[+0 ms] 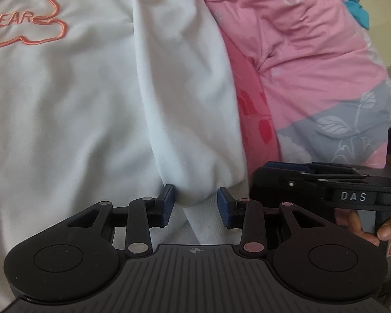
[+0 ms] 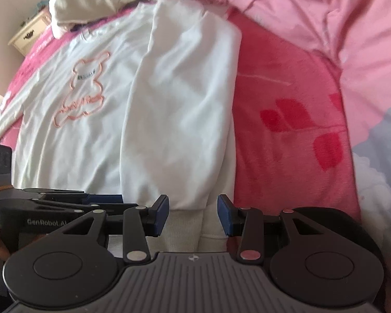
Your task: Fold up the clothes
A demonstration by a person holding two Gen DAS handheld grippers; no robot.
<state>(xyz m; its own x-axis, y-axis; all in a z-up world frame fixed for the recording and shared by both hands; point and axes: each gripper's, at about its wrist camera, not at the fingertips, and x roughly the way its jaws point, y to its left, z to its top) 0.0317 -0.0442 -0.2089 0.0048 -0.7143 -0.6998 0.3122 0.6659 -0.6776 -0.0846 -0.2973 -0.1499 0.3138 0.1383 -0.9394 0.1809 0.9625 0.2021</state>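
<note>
The left gripper [image 1: 195,203] has its blue-padded fingers [image 1: 166,206] parted, with the gathered end of the white fabric sleeve [image 1: 187,104] and its ribbed cuff [image 1: 208,224] lying between them; the sleeve bulges against the left pad, while the right pad stands apart from the cloth, so no firm grasp shows. The right gripper [image 2: 193,214] stands released, its pads on either side of the same cuff without pressing it. The sleeve lies folded lengthwise over the white sweatshirt with an orange bear outline [image 2: 83,88], which is spread flat on the pink floral bedspread [image 2: 286,91]. A crumpled pale pink quilt [image 1: 312,52] lies just beside the sweatshirt. The two grippers sit close together, each hand-held.
</note>
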